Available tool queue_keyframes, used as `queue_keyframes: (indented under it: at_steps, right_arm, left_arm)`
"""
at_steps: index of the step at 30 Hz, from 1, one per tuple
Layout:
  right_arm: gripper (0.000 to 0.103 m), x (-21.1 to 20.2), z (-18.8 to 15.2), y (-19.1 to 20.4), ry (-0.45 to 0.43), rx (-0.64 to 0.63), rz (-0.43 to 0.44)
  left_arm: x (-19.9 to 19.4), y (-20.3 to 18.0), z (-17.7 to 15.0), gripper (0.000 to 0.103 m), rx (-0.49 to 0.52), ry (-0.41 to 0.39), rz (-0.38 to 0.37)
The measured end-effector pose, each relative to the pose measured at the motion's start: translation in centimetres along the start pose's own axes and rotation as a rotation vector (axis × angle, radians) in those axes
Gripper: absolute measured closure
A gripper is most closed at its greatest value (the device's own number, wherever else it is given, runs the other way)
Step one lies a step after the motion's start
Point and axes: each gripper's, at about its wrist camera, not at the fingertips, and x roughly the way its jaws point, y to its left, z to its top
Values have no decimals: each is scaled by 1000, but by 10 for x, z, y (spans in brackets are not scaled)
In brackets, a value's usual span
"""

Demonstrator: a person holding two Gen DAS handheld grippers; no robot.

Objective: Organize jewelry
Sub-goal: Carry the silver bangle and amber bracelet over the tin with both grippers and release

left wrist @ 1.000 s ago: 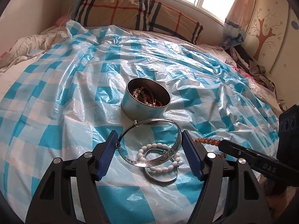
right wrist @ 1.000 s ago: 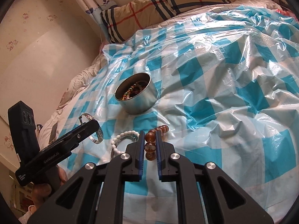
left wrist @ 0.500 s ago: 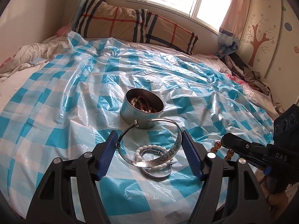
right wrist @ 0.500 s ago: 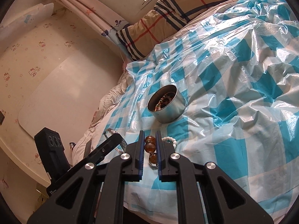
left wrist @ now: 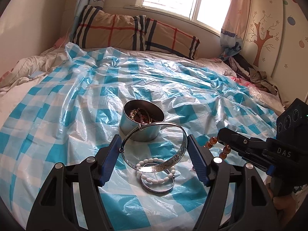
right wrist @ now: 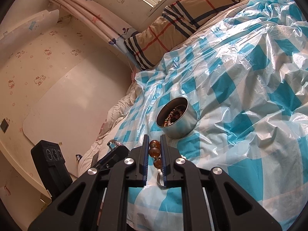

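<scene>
My left gripper [left wrist: 154, 144] is shut on a large silver bangle [left wrist: 173, 161] and holds it lifted above the bed, just short of the round metal tin [left wrist: 140, 127]. The tin holds several pieces of jewelry. A white bead bracelet [left wrist: 154, 181] and a smaller silver bangle [left wrist: 159, 190] lie on the blue checked plastic sheet [left wrist: 57, 134] under the lifted bangle. My right gripper [right wrist: 155, 148] is shut on an amber bead bracelet [right wrist: 155, 151], lifted, near the tin [right wrist: 177, 121]. The amber beads also show in the left wrist view [left wrist: 211, 142].
A plaid pillow [left wrist: 134, 32] lies at the head of the bed under the window. Crumpled clothes [left wrist: 256, 77] lie at the right edge by the wardrobe. The white quilt [left wrist: 19, 73] shows at the left edge of the sheet.
Both grippers have risen from the bed, each with its piece held. The silver bangle now hangs in front of the tin, and the amber bracelet has lifted off the sheet.
</scene>
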Motion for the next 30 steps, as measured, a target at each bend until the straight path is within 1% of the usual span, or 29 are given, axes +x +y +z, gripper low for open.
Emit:
queue_keyframes:
  at_steps: [10,21,30]
  right_arm:
    - [91,5,7,-5,-23,29,44]
    - [91,19,17,-10,-45,60,81]
    - [91,32,39,-12,-87,69,97]
  left_arm:
    - [11,1,8,37,-8,-11,1]
    - [25,-5,19,37,14,-35,5]
    - [44,-2,32,37,2,-40,5]
